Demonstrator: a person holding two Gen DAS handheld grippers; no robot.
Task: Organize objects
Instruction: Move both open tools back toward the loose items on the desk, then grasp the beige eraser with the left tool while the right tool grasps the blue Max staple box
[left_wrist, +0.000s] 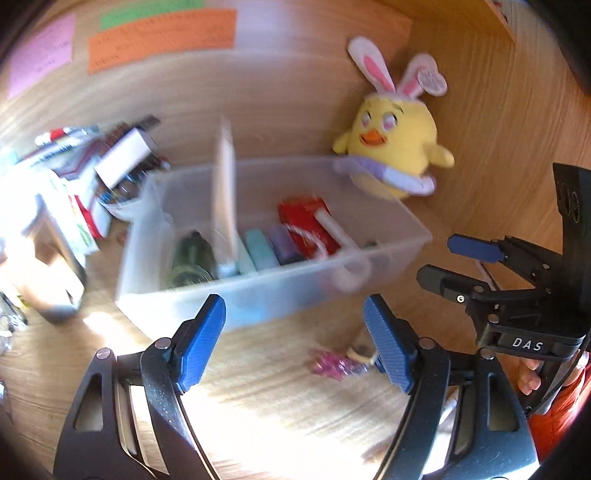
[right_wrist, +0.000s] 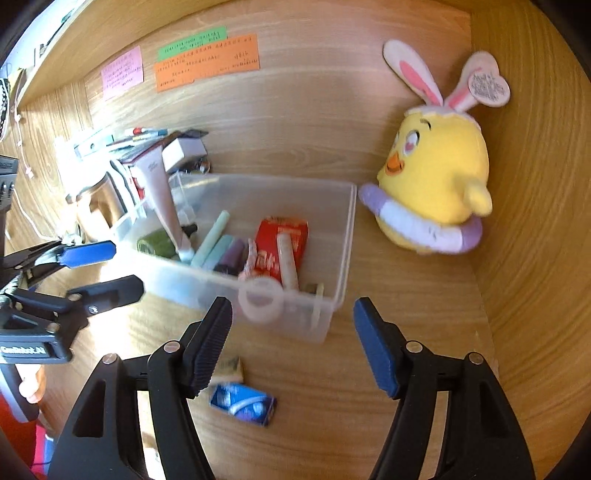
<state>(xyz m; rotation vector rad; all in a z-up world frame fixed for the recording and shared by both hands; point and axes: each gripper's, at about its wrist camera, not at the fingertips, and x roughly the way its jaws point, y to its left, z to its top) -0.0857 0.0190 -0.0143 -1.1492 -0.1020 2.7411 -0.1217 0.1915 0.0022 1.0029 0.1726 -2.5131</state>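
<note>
A clear plastic bin (left_wrist: 258, 295) (right_wrist: 332, 236) sits on the wooden desk and holds a red packet (left_wrist: 306, 225) (right_wrist: 280, 240), a pink tube (right_wrist: 162, 192), pastel sticks, a dark green jar (left_wrist: 190, 258) and a tape ring (right_wrist: 260, 299). My left gripper (left_wrist: 295, 332) is open and empty just in front of the bin. My right gripper (right_wrist: 291, 343) is open and empty at the bin's near right corner. A small blue packet (right_wrist: 243, 402) and a tan item (right_wrist: 229, 369) lie below it. A pink wrapped item (left_wrist: 328, 363) lies by the left gripper's right finger.
A yellow chick plush with bunny ears (left_wrist: 391, 147) (right_wrist: 439, 184) stands in the back right corner against the wooden walls. A cluttered pile of boxes and pens (left_wrist: 92, 173) (right_wrist: 147, 155) sits left of the bin. Coloured notes (right_wrist: 207, 62) are stuck on the back wall.
</note>
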